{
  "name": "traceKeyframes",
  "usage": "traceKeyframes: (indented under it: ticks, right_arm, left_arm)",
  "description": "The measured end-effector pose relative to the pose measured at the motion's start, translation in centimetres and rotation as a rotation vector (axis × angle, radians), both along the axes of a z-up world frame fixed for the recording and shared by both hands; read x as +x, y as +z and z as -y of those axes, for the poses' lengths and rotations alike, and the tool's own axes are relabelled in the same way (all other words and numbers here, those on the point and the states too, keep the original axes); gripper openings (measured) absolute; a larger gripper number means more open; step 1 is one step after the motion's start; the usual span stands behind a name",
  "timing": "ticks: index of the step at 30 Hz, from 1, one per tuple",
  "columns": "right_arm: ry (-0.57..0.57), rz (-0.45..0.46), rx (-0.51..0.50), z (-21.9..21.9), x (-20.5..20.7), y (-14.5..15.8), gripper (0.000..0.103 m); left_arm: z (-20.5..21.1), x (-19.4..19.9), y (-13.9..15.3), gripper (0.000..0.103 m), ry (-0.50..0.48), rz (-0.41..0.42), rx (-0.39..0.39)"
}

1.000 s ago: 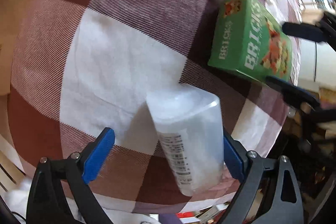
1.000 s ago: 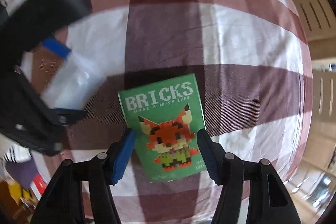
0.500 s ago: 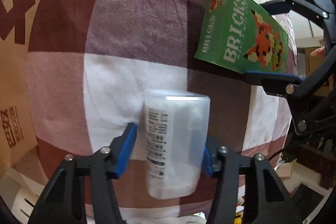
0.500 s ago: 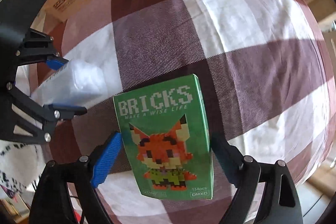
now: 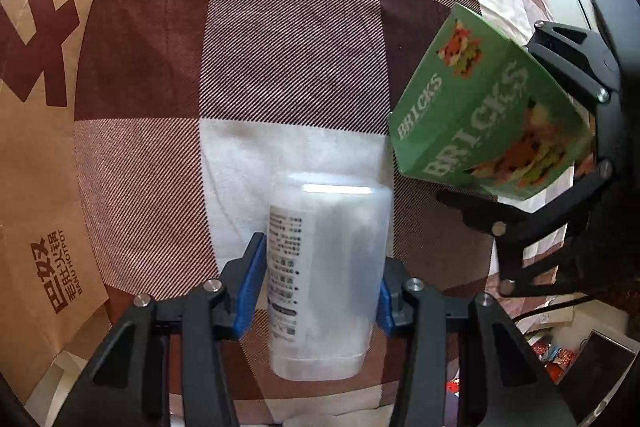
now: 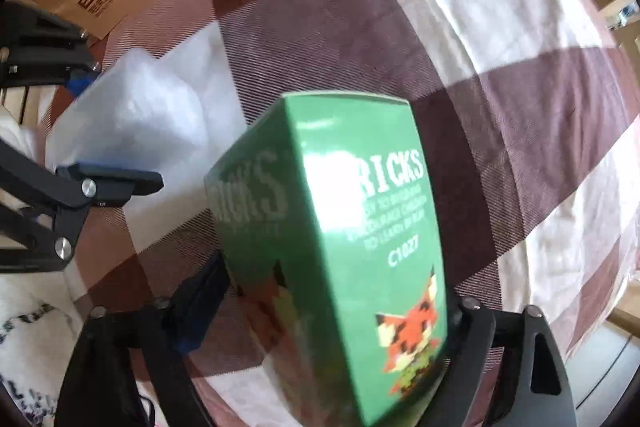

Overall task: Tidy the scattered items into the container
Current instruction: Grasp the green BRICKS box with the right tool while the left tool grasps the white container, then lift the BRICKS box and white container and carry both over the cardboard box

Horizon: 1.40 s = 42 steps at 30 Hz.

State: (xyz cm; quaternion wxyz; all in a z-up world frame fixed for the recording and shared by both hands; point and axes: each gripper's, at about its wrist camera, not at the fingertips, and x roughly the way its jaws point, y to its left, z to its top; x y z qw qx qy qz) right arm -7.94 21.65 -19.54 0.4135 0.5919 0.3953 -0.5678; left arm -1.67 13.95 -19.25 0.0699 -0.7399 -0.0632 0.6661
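A maroon-and-white checked sheet [image 5: 288,75] fills your view, brown paper bag [image 5: 36,163] far left. Your left gripper [image 5: 320,281] is closing on the frosted bottle [image 5: 328,267], bottom centre; your right gripper [image 6: 332,311] is closing around the tilted green BRICKS box [image 6: 344,239].

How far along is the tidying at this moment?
Nothing looks stowed yet. In hand: the left gripper is closing on the translucent plastic bottle; the right gripper is closing on the green BRICKS box. Left: carrying both to the brown paper bag.
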Motion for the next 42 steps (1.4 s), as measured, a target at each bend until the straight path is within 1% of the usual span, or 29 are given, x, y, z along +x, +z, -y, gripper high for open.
traceKeyframes:
  ticks: [2,4,6,7,8,10,12,14,17,20,21,23,24,25,26,27,29,30,33,34,35,37,39,42]
  right_arm:
    - [-0.07,0.018,-0.007,-0.2,0.2,0.3,0.073]
    - [-0.152,0.03,-0.038,-0.7,0.4,0.8,0.069]
    - [-0.253,0.024,-0.068,-1.4,0.5,1.2,0.064]
    - [-0.325,0.033,-0.095,-2.1,0.4,1.5,0.057]
    - [-0.417,0.053,-0.131,-2.9,0.3,1.8,0.053]
    - [-0.591,0.107,-0.198,-4.5,0.2,2.2,0.047]
    - [-0.752,0.151,-0.251,-6.3,0.5,2.5,0.046]
    - [-0.838,0.152,-0.276,-7.3,1.0,2.7,0.046]
    - [-0.948,0.125,-0.267,-8.2,2.0,3.2,0.045]
    - [-1.085,0.156,-0.334,-9.9,3.2,4.0,0.045]
    - [-1.106,0.152,-0.338,-11.9,2.1,3.3,0.045]
    - [-1.153,0.13,-0.352,-12.2,3.0,4.4,0.045]
    - [-1.168,0.128,-0.365,-11.4,3.3,4.8,0.045]
    - [-1.179,0.125,-0.378,-11.4,3.7,5.4,0.045]
    - [-1.19,0.115,-0.387,-12.0,4.0,6.4,0.045]
    - [-1.192,0.096,-0.385,-12.5,4.5,7.4,0.045]
    - [-1.189,0.041,-0.383,-12.0,5.3,9.0,0.045]
    - [-1.192,0.032,-0.392,-11.9,5.4,9.1,0.045]
    - [-1.211,0.01,-0.42,-11.2,5.6,10.4,0.045]
    - [-1.211,0.003,-0.421,-11.0,5.7,10.9,0.045]
    - [-1.214,-0.007,-0.424,-10.9,5.7,11.3,0.045]
    - [-1.211,-0.018,-0.434,-10.0,5.5,11.9,0.046]
    - [-1.206,-0.033,-0.439,-9.5,5.5,12.7,0.046]
    - [-1.184,-0.053,-0.448,-8.8,5.5,14.0,0.046]
  left_arm:
    - [0.4,0.3,0.1,0.045,-0.008,-0.008,-0.012]
    - [0.9,0.4,0.3,0.041,-0.014,-0.013,-0.016]
    - [1.3,0.6,0.4,0.041,-0.024,-0.022,-0.025]
    - [1.5,0.7,0.4,0.041,-0.028,-0.024,-0.027]
    - [1.7,0.8,0.4,0.041,-0.028,-0.024,-0.028]
    - [2.1,1.0,0.5,0.041,-0.03,-0.026,-0.028]
    - [2.4,1.3,0.7,0.041,-0.045,-0.033,-0.031]
    - [2.5,1.5,0.8,0.041,-0.062,-0.038,-0.035]
    - [2.8,1.9,1.2,0.041,-0.079,-0.043,-0.025]
    - [3.0,2.4,2.2,0.041,-0.104,-0.066,-0.012]
    - [3.1,2.6,2.5,0.04,-0.113,-0.07,-0.007]
    - [3.3,3.0,3.0,0.04,-0.123,-0.076,-0.001]
    - [3.9,3.1,3.2,0.04,-0.13,-0.08,0.003]
    - [3.4,1.2,4.1,0.04,-0.136,-0.085,0.007]
    - [3.7,0.4,4.8,0.04,-0.146,-0.095,0.01]
    - [3.8,0.3,5.3,0.04,-0.153,-0.103,0.014]
    - [3.5,-0.2,6.2,0.04,-0.16,-0.117,0.025]
    - [2.0,0.0,6.5,0.04,-0.165,-0.127,0.033]
    - [1.7,0.8,8.2,0.04,-0.179,-0.163,0.046]
    - [1.5,0.2,8.6,0.04,-0.182,-0.173,0.052]
    - [0.4,-0.4,9.5,0.04,-0.185,-0.193,0.064]
    - [0.9,-0.1,11.4,0.04,-0.186,-0.231,0.091]
    - [1.1,-0.2,12.7,0.04,-0.186,-0.273,0.084]
    - [2.1,-0.3,14.3,0.04,-0.17,-0.307,0.08]
